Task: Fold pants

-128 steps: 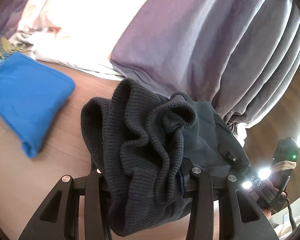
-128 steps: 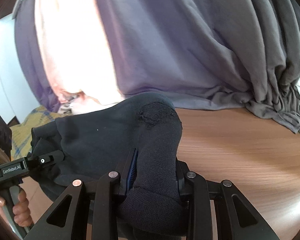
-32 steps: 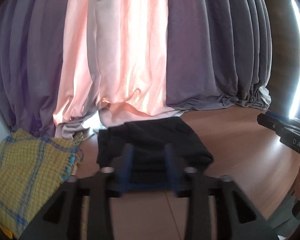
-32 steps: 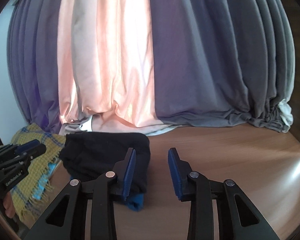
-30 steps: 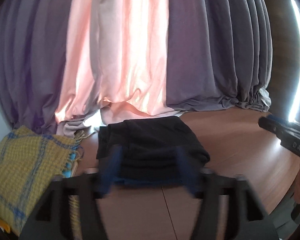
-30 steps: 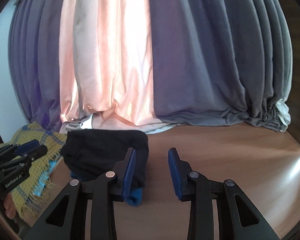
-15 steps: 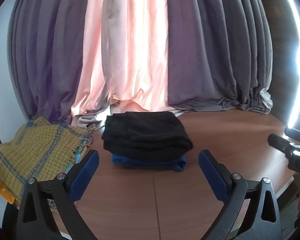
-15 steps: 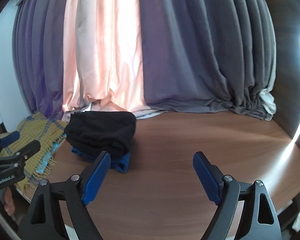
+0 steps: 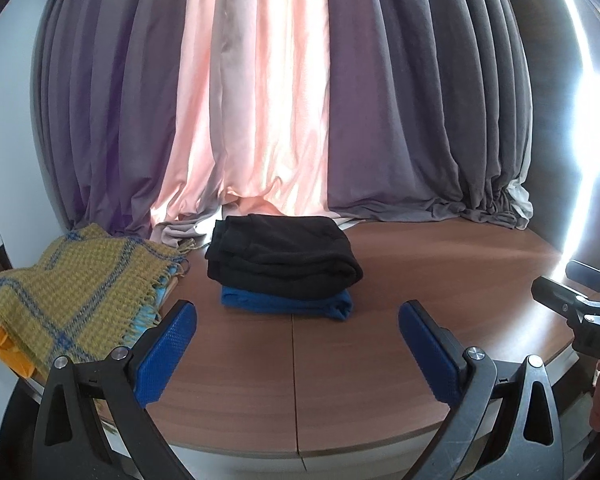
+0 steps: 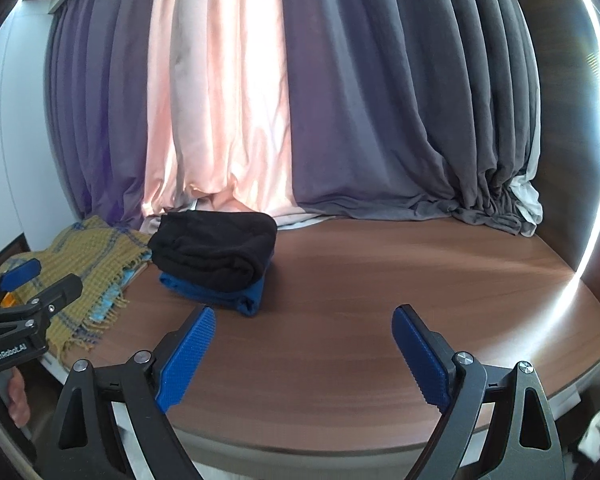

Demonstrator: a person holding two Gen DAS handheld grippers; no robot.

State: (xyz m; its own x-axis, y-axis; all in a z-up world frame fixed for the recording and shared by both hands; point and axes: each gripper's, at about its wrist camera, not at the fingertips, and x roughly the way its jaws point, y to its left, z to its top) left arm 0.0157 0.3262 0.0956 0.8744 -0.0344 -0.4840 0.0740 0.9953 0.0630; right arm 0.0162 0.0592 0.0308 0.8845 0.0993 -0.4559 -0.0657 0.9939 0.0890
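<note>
The black pants (image 9: 284, 256) lie folded in a thick stack on top of a folded blue garment (image 9: 288, 304), at the back of the wooden table (image 9: 420, 264) by the curtains. In the right wrist view the same black pants (image 10: 216, 248) and blue garment (image 10: 220, 294) sit to the left. My left gripper (image 9: 297, 308) stands wide open and empty, well short of the stack. The jaws of my right gripper (image 10: 304, 314) are still opening, with only bare table between them. Neither gripper touches the cloth.
A yellow plaid blanket (image 9: 72, 280) with a fringe lies at the table's left end, over something orange. Grey and pink curtains (image 9: 260, 100) hang behind and pool on the tabletop. The table's curved front edge (image 9: 300, 444) runs below my fingers.
Both grippers have drawn back from the stack and opened wide. The black pants stay folded on the blue garment, now farther away and free of the fingers.
</note>
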